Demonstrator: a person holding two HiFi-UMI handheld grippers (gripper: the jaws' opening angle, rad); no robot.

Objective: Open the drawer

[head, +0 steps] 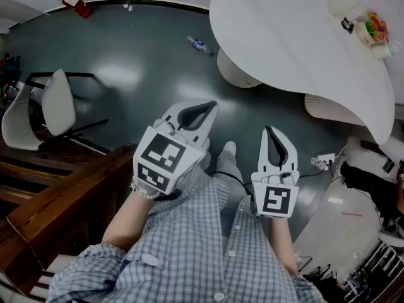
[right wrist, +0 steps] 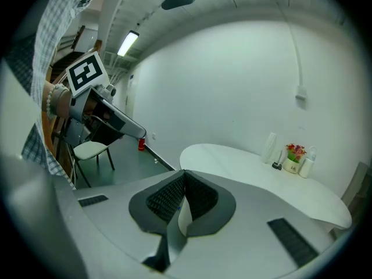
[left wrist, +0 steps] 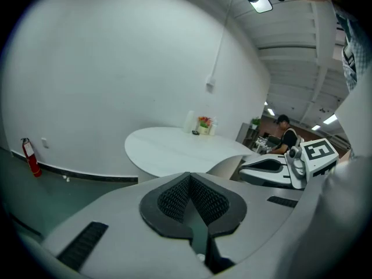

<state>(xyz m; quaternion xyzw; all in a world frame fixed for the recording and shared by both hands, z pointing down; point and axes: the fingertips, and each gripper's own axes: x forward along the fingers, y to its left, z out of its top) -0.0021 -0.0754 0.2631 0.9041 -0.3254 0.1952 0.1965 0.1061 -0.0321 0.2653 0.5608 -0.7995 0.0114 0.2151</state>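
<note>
Low at your left side in the head view stands a dark brown wooden piece of furniture (head: pixel 69 188). Its polished top rail runs on a slant from the lower left up toward the middle of the picture, and stepped wooden ledges lie beside it on the left. You see only its upper edges from above. Its front faces are hidden, so you cannot tell a drawer front, a handle, or whether anything on it is open or shut.

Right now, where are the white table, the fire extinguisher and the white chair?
white table (head: pixel 284 36): head view, bare part of its top.
fire extinguisher (head: pixel 74 1): head view, red body.
white chair (head: pixel 58 101): head view, its white pad.
</note>
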